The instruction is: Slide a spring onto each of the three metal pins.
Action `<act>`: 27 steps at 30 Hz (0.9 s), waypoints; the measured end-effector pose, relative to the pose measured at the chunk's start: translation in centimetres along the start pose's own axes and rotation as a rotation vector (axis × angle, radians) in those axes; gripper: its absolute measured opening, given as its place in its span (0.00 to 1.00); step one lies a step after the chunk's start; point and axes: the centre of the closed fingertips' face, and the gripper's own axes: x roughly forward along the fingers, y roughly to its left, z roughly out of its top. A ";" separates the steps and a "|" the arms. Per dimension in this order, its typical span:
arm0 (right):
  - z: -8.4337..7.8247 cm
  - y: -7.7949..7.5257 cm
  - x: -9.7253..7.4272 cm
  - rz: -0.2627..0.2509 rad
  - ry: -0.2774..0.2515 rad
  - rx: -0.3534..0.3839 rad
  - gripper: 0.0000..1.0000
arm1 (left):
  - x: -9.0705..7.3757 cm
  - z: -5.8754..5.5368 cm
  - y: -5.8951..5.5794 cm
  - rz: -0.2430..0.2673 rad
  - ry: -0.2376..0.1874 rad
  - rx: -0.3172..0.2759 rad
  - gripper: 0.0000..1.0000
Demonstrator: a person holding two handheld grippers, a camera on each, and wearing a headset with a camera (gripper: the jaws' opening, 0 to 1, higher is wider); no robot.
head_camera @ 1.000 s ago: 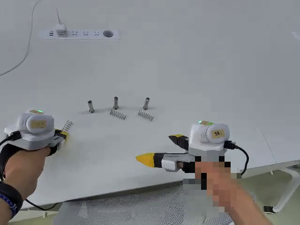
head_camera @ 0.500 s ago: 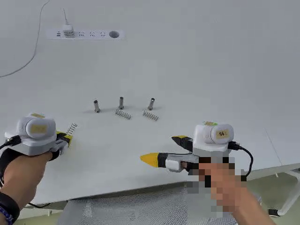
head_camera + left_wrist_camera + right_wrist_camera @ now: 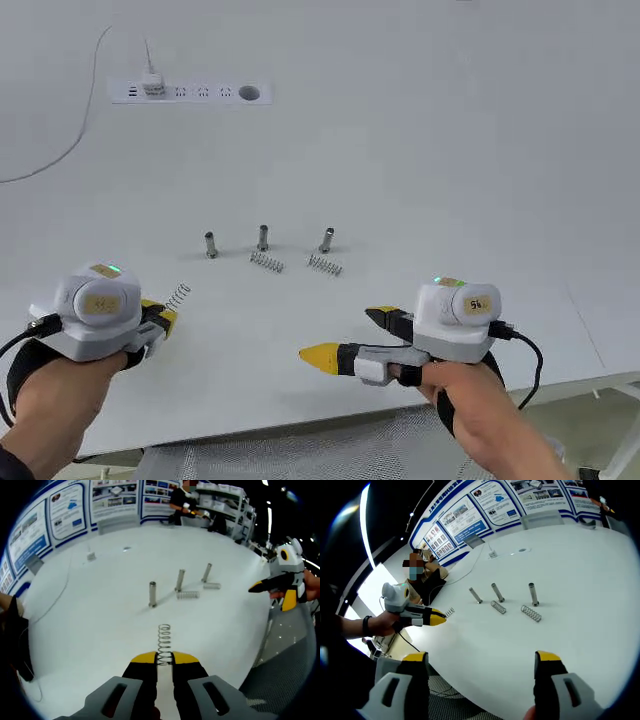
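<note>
White bench point(image 3: 450, 150), left gripper point(image 3: 164, 658) — spring point(image 3: 164, 639) pinched

Two grippers held low, one in each hand.
The left gripper point(image 3: 165, 318) pinches a spring point(image 3: 178, 295) between closed jaws near the table's point(image 3: 450, 150) front edge; the right gripper point(image 3: 345, 335) points leftward, jaws spread wide.

The yellow tag point(image 3: 482, 304) on the right gripper point(image 3: 347, 336), at 4 o'clock in the head view, starts with a 5, then blurs. The sticker point(image 3: 100, 305) on the left gripper point(image 3: 165, 320), at 8 o'clock, is too blurry to read. So are the wall posters point(image 3: 495, 502) at 12 o'clock in the right gripper view.
</note>
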 end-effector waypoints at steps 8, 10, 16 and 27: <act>-0.1 0.1 0.0 0.006 0.005 -0.002 0.88 | 0.2 1.0 -1.0 -0.038 -0.017 0.019 0.10; -0.1 0.1 0.1 0.009 0.006 -0.003 0.87 | 0.1 1.4 -1.3 -0.047 -0.025 0.020 0.10; 0.3 0.2 0.1 0.017 -0.004 0.004 0.86 | 0.0 2.4 -2.7 -0.072 -0.041 0.043 0.10; 0.4 -0.1 -0.1 0.010 -0.017 0.019 0.84 | 0.4 2.9 -4.3 -0.098 -0.047 0.080 0.10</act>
